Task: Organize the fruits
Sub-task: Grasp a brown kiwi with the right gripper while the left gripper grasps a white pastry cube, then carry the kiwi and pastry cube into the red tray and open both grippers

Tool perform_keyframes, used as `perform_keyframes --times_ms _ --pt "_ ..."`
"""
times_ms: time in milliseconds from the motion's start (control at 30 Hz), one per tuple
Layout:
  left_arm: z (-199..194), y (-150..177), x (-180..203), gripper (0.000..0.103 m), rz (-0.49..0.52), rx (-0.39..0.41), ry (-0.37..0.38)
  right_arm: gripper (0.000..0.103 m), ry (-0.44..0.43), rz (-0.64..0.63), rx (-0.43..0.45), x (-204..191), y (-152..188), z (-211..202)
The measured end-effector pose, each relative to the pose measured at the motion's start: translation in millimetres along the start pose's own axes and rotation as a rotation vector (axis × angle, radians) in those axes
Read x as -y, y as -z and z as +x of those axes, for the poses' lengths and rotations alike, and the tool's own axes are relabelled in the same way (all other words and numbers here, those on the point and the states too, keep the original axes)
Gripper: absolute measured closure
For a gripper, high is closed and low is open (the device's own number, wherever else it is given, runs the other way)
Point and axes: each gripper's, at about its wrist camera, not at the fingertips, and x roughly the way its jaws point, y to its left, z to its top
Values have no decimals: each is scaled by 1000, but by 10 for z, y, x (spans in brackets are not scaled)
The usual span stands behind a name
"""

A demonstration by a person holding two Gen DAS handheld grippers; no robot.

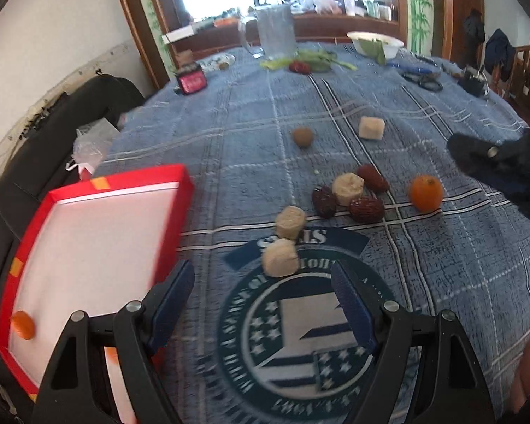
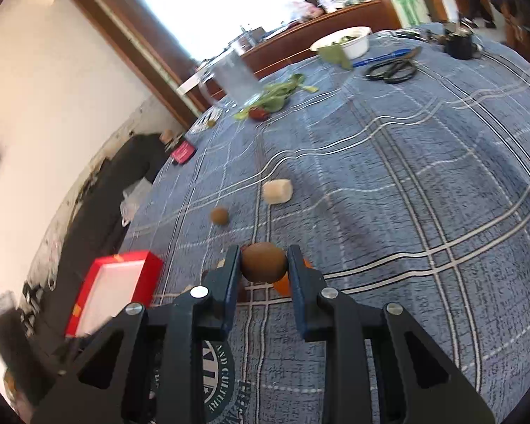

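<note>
Blue-padded fingers of the right hand-held gripper [image 2: 264, 265] are clenched on a brown kiwi [image 2: 264, 262], which is lifted clear of the blue plaid cloth on the worktop [image 2: 424, 183]. Just behind the kiwi an orange [image 2: 281, 287] peeks out, mostly hidden by the right finger. The left hand-held gripper [image 1: 263, 304] is released, its fingers wide apart and holding nothing, hovering over the round emblem printed on the cloth.

The red box [image 1: 180, 190], white inside, is the landmark. One small orange fruit [image 1: 24, 324] already lies inside it, in the corner nearest the left camera. To the right of the box, on the cloth, lie two pale peeled chunks [image 1: 281, 257], the nearer one just ahead of the open left fingers. Further right of the box is a cluster of three dark red dates [image 1: 366, 209] around another pale chunk, and beyond them the loose orange [image 1: 425, 192]. Farther from the box, toward the glass pitcher [image 1: 276, 30], are a second kiwi [image 1: 303, 137] and one more pale chunk [image 1: 371, 128].

The step in hand looks like carrying the gripped kiwi to the box. That move calls for swinging the right arm leftward until the kiwi hangs over the white interior, lowering it and only then letting go, since a round fruit may roll. Afterwards the left one is well placed for the nearest pale chunk.
</note>
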Motion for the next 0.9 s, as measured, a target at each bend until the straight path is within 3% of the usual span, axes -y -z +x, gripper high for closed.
perform_keyframes --times_ms 67,100,233,333,367,667,900 --pt "72 1 13 27 -5 -17 -22 74 -12 28 7 40 -22 -19" --pt "99 2 6 35 -16 -20 -18 74 -16 36 10 59 -36 -23" --pt "150 -47 -15 51 -42 -15 2 74 -36 50 3 77 -49 -16" --pt "156 -60 -3 71 -48 -12 40 74 -39 36 -7 47 -37 0" --pt "152 -57 7 82 -48 -11 54 74 -36 32 -5 40 -37 3" --pt "-92 80 66 82 -35 19 92 74 27 8 9 48 -38 47" --pt "-622 203 24 82 2 163 42 74 76 -11 35 61 -31 37"
